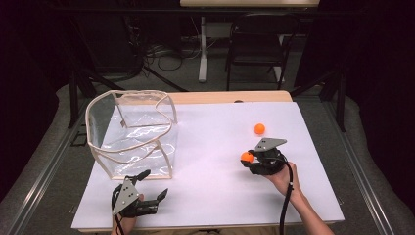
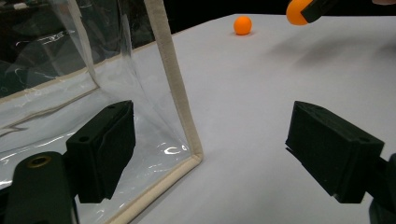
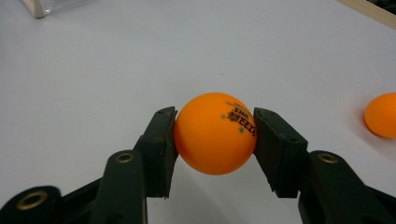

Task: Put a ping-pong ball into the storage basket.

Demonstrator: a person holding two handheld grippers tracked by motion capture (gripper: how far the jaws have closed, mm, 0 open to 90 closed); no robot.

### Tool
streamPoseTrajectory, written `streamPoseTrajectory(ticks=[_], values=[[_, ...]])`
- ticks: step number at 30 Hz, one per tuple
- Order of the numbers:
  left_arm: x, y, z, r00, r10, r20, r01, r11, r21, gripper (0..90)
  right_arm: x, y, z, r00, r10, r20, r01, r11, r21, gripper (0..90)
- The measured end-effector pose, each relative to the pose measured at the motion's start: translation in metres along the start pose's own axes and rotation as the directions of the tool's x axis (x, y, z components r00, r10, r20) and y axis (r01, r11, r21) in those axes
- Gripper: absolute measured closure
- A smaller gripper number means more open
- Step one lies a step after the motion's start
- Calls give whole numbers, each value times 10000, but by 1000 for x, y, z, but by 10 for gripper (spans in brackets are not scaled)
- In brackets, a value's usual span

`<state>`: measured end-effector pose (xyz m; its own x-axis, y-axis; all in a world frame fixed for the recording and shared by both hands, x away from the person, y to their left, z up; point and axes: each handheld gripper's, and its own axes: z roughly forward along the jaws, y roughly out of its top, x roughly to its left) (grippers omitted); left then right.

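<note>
My right gripper (image 1: 247,159) (image 3: 215,135) is shut on an orange ping-pong ball (image 1: 246,156) (image 3: 215,133), both pads pressing its sides just above the white table top; the same ball (image 2: 295,11) appears at the top of the left gripper view. A second orange ball (image 1: 259,129) (image 2: 242,25) (image 3: 382,115) lies loose on the table beyond it. My left gripper (image 1: 155,183) (image 2: 210,149) stands open near the table's front left, jaws wide with nothing between them, pointing at the near corner of a clear plastic bag with beige trim (image 1: 132,132) (image 2: 168,74).
The white table top (image 1: 210,161) spans the working area, with its wooden edge at the back. A folding chair (image 1: 257,44) and a table leg stand on the floor beyond. Dark padded rails flank both sides.
</note>
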<state>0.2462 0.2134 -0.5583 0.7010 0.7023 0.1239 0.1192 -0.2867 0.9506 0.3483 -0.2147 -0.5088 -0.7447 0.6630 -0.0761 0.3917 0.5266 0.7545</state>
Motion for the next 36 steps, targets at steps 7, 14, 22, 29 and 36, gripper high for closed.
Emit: streamPoseTrajectory(ticks=[7, 14, 22, 29, 36], values=[[-1, 0, 0, 10000, -1, 3, 1, 10000, -41, 158, 6, 11, 3, 9997, -170, -161, 169, 9998, -76, 512], [-1, 0, -1, 10000, -28, -2, 28, 10000, -74, 157, 11, 21, 7, 9988, -373, -324, 366, 9991, -194, 513], [0, 0, 0, 10000, -24, -28, 24, 10000, -51, 158, 17, 30, 10, 9969, -591, -521, 572, 9977, -369, 513], [0, 0, 0, 10000, -19, -42, 18, 10000, -61, 158, 24, 39, 16, 9943, -741, -773, 705, 9964, -481, 513], [0, 0, 0, 10000, -18, -41, 18, 10000, -68, 157, 28, 47, 21, 9920, -842, -937, 786, 9950, -619, 513]])
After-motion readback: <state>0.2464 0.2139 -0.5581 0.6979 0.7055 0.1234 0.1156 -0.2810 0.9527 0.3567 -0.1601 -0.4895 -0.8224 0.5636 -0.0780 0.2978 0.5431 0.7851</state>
